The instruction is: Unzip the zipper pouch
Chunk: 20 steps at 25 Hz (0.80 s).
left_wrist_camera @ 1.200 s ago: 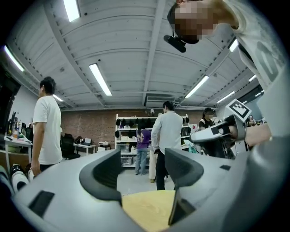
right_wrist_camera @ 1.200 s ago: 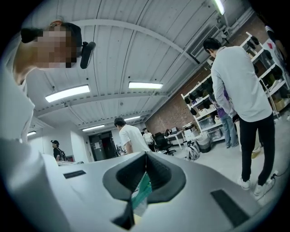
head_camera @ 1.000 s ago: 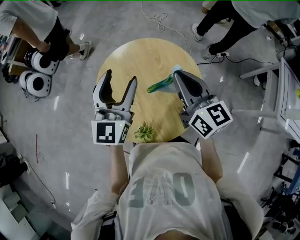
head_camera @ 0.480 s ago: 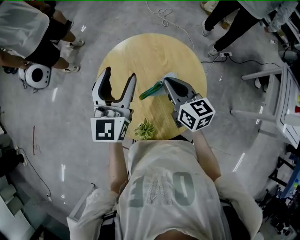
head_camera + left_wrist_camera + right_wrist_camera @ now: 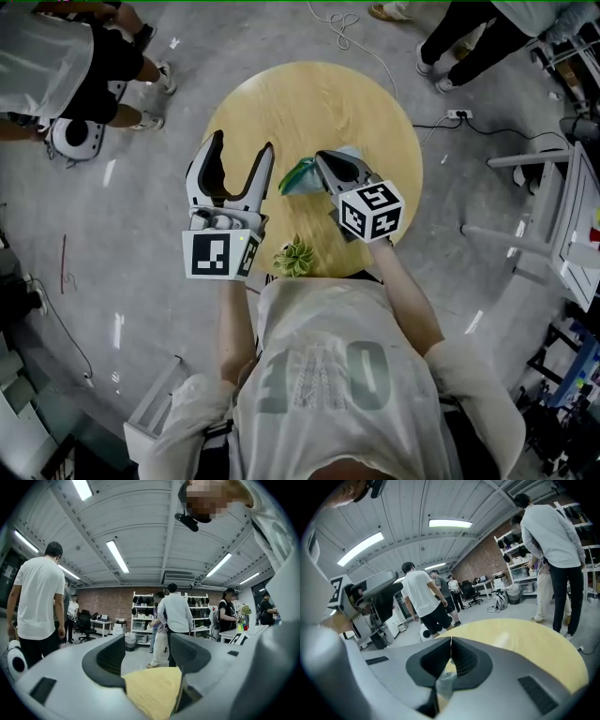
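The green zipper pouch hangs just above the round wooden table, near its middle. My right gripper is shut on the pouch's right end. In the right gripper view the jaw tips of the right gripper meet, with a pale bit of the pouch pinched behind them. My left gripper stands open to the left of the pouch, apart from it, over the table's left edge. In the left gripper view the left gripper has only the table top between its jaws.
A small green plant sits at the table's near edge between my arms. People stand around the table on the grey floor. A white cable lies beyond it, and a white round machine sits at the left. Metal frames stand at the right.
My right gripper has come down and to the left with the pouch, closer to the table top and to the left gripper. The left gripper has barely shifted and stays open.
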Available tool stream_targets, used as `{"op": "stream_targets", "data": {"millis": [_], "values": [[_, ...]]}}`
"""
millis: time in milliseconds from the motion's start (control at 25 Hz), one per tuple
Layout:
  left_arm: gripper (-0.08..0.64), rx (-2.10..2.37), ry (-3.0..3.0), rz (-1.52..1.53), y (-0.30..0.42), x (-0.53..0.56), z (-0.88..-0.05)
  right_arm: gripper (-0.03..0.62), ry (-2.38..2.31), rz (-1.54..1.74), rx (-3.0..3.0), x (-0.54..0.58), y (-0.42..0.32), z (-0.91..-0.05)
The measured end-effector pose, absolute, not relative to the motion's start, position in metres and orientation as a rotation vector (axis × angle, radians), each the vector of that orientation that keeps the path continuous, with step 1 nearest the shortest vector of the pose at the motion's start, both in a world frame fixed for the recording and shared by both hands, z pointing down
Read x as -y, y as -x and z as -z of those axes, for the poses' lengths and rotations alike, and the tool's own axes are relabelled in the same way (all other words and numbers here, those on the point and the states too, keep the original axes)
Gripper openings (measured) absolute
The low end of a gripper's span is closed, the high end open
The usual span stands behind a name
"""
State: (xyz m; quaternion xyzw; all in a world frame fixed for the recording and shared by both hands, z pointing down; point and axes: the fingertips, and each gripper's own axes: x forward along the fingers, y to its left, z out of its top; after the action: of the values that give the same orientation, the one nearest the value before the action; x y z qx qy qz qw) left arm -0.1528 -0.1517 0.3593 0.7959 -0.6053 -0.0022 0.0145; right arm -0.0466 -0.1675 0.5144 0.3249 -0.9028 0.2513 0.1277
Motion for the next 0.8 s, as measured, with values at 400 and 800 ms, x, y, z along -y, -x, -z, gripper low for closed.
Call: {"op": "stream_targets", "data": {"millis": [400, 800], "values": [[0.282, 1.906, -2.399, -0.01, 0.175, 0.157, -0.375, 0.031, -0.913, -0.598, 2.546, 0.221, 0.073, -0.541], [0.282, 1.918, -2.34, -0.014, 0.19, 0.164, -0.394, 0.032, -0.927, -0.55, 2.487, 0.27, 0.086, -0.56]]}}
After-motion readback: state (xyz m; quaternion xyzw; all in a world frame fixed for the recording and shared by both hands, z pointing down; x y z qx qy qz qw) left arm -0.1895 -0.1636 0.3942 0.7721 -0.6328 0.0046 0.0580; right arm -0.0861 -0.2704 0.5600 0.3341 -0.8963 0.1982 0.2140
